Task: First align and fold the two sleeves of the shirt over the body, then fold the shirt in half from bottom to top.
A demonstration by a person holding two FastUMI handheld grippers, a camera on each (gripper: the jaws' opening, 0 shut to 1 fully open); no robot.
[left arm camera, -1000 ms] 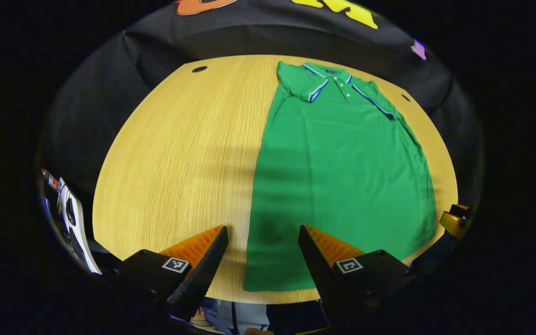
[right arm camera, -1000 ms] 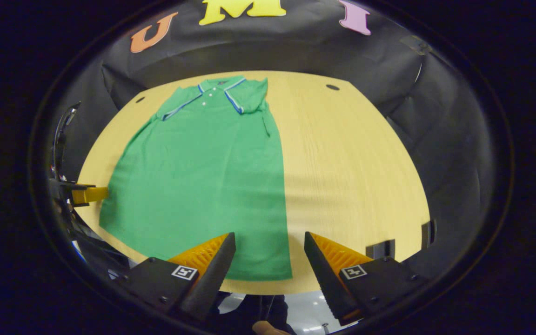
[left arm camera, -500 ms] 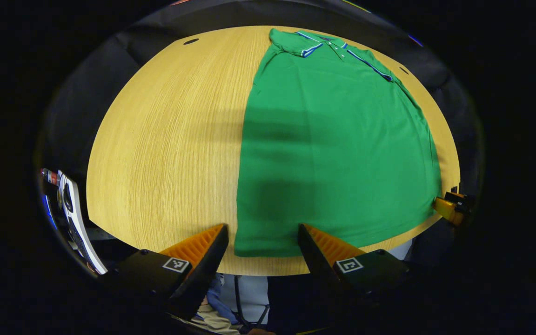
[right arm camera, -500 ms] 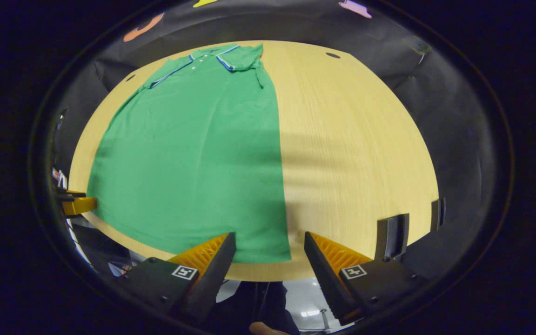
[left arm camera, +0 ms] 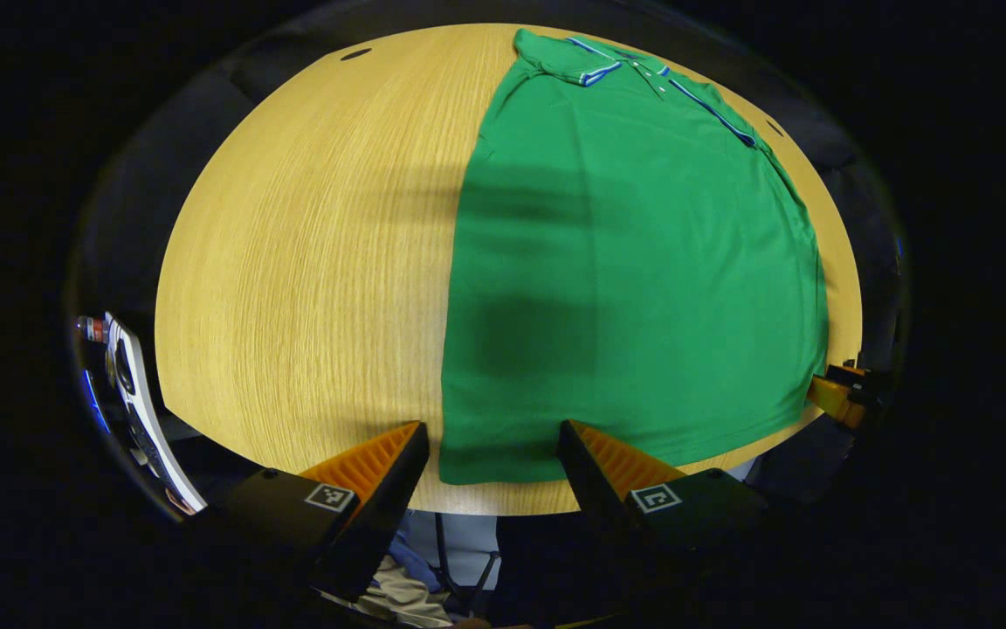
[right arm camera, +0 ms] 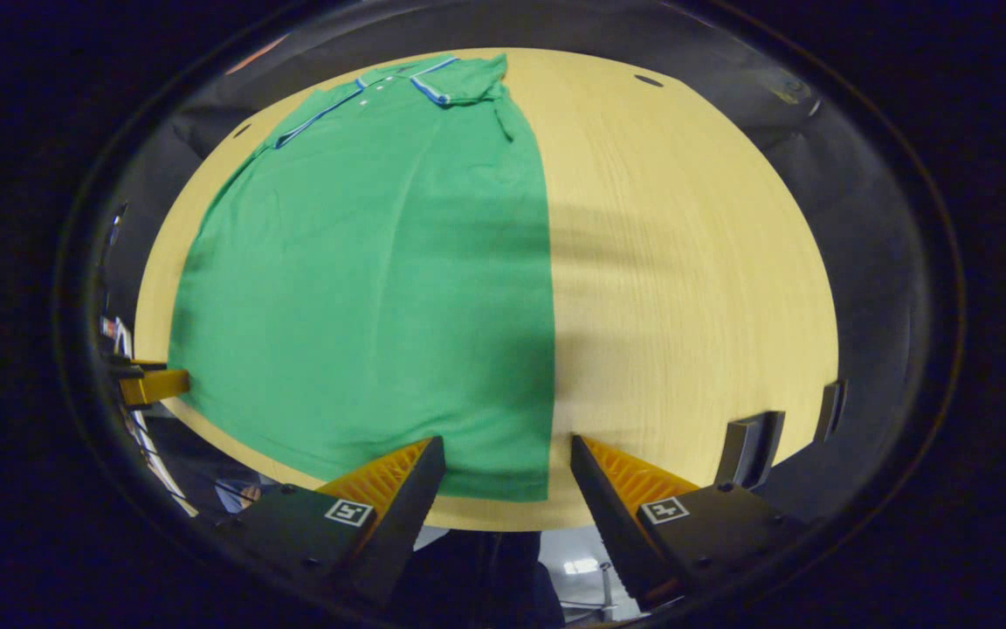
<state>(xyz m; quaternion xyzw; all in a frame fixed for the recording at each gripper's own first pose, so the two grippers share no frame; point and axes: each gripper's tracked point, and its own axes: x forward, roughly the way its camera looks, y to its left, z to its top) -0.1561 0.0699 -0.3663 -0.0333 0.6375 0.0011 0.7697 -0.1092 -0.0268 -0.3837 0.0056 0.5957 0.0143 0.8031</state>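
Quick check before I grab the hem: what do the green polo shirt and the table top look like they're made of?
The green polo shirt looks like a soft matte knit, probably cotton: it lies limp and flat with faint creases and no sheen, and its collar has striped trim. The table looks like light wood or wood-grain laminate: fine parallel grain lines and a smooth, low-gloss surface. Which of the two I can't tell.

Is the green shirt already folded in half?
No. The shirt lies full length on the table, sleeves tucked in, collar far from hem.
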